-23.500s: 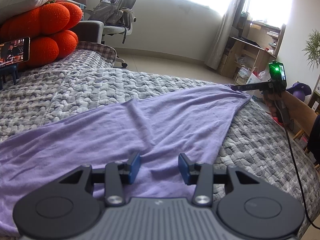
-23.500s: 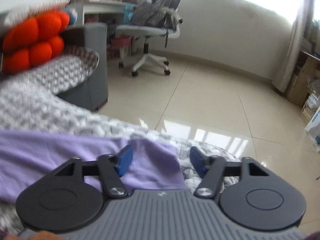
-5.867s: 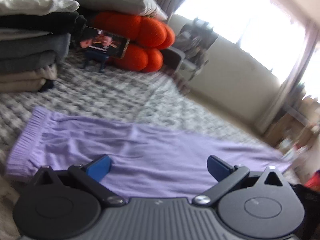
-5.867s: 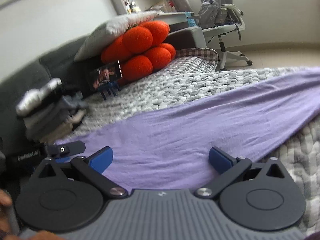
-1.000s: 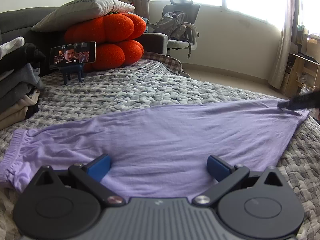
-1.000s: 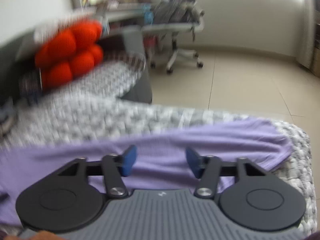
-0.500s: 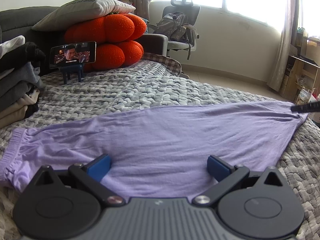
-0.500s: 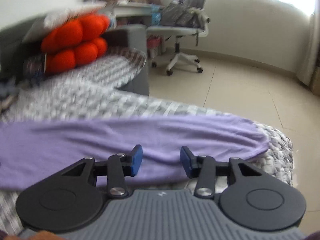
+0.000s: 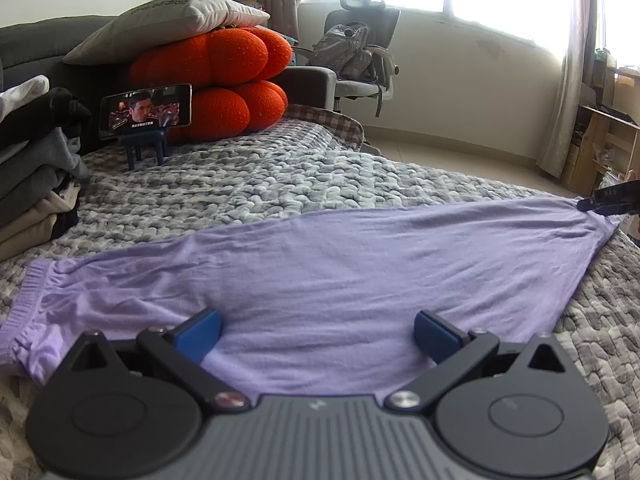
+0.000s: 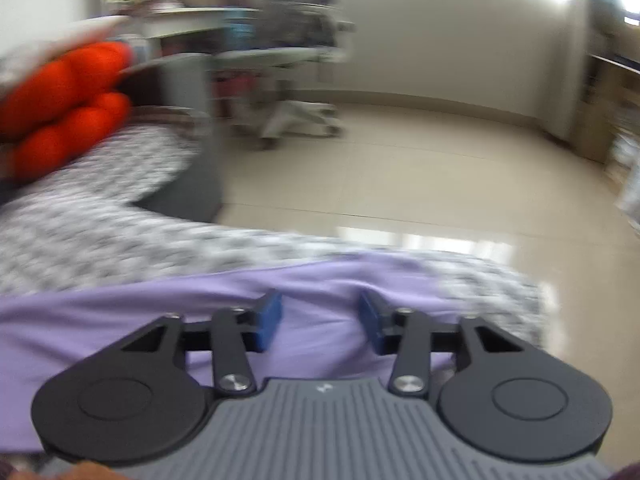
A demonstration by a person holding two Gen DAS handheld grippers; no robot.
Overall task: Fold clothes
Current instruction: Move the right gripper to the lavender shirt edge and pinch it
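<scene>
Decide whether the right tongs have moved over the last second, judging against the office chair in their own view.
Yes. The right tongs swung rightward: the office chair now sits further left in their view. Their jaws have just been opening over the purple garment.

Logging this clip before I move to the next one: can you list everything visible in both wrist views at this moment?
purple garment: one, lilac, spread flat across the quilt
quilt: one, grey-white knit, covering the bed
cushions: two, orange, stacked at the back
pillow: one, white, on the cushions
phone: one, screen lit, on a blue stand
folded clothes: one pile, grey, black, beige, far left
office chair: one, grey, by the window
left gripper: open above the garment
right gripper: jaws just been opening, fabric between them, unpinched
</scene>
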